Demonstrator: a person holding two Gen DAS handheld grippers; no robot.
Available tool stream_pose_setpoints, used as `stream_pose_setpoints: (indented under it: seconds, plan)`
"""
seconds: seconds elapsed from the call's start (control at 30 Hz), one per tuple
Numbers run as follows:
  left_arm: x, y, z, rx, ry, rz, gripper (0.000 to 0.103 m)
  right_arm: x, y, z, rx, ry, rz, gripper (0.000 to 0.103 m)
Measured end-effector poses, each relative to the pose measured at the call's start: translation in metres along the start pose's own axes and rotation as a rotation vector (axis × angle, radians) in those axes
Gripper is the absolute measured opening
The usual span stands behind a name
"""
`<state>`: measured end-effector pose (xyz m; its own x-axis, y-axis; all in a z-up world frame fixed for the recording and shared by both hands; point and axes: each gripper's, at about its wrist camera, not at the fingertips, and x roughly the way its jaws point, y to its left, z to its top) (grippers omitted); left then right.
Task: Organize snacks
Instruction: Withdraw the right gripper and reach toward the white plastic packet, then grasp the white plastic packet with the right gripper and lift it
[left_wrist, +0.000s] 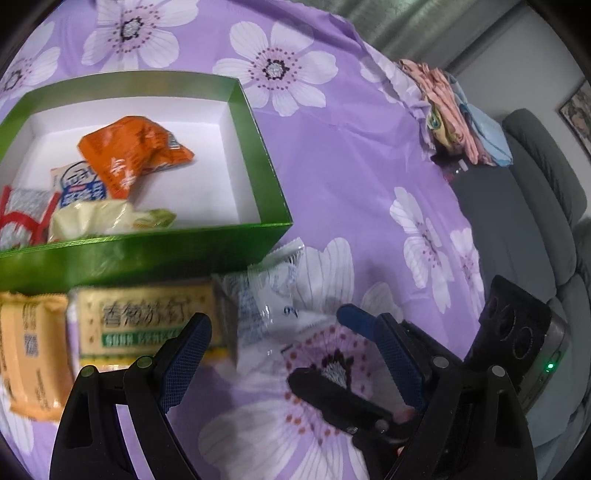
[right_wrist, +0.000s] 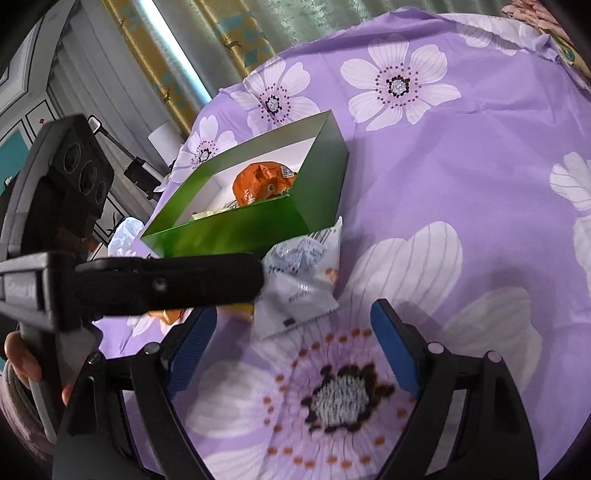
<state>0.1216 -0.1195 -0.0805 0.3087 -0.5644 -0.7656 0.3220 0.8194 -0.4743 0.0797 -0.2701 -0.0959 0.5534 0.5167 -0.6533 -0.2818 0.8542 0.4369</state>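
A green box with a white inside sits on the purple flowered cloth, open at the top. In it, seen from the left wrist view, lie four packets bunched toward its near left part: an orange packet on top, a white and blue packet partly under it, a pale yellow-green packet against the near wall, and a red and white packet at the left edge of the view. The far right part of the box floor is bare white. Outside the box, just beside its near wall, three more snacks lie on the cloth: a yellow cracker packet with green lettering, an orange-tan packet to its left, and a clear white packet to its right (its top corner touches the box's near corner). The left gripper hangs low over the cloth with its jaws apart, one blue pad over the yellow cracker packet's lower edge, nothing between them. The right gripper also has its jaws wide apart and holds nothing, with a large flower print below it; in its view the clear white packet lies just ahead, and the orange packet shows inside the green box.
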Motion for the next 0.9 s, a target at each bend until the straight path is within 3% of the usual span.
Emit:
stream_pose_setpoints:
  seconds: [0.37,0.43,0.53,0.73,0.9]
  plan:
    - [0.021,0.007,0.008,-0.018,0.016,0.004,0.089,0.031,-0.013,0.01,0.043,0.043,0.055,0.081]
    - [0.023,0.006,0.009,-0.01,0.018,0.005,0.078,0.034,-0.013,0.01,0.05,0.054,0.077,0.073]
    - [0.032,0.004,0.008,0.002,0.048,0.029,0.072,0.038,-0.012,0.01,0.053,0.075,0.092,0.064]
    - [0.036,0.006,0.007,-0.013,0.031,0.035,0.058,0.043,-0.013,0.008,0.062,0.089,0.078,0.052]
    - [0.032,-0.001,0.005,0.005,0.016,0.053,0.055,0.042,-0.008,0.008,0.037,0.082,0.061,0.046]
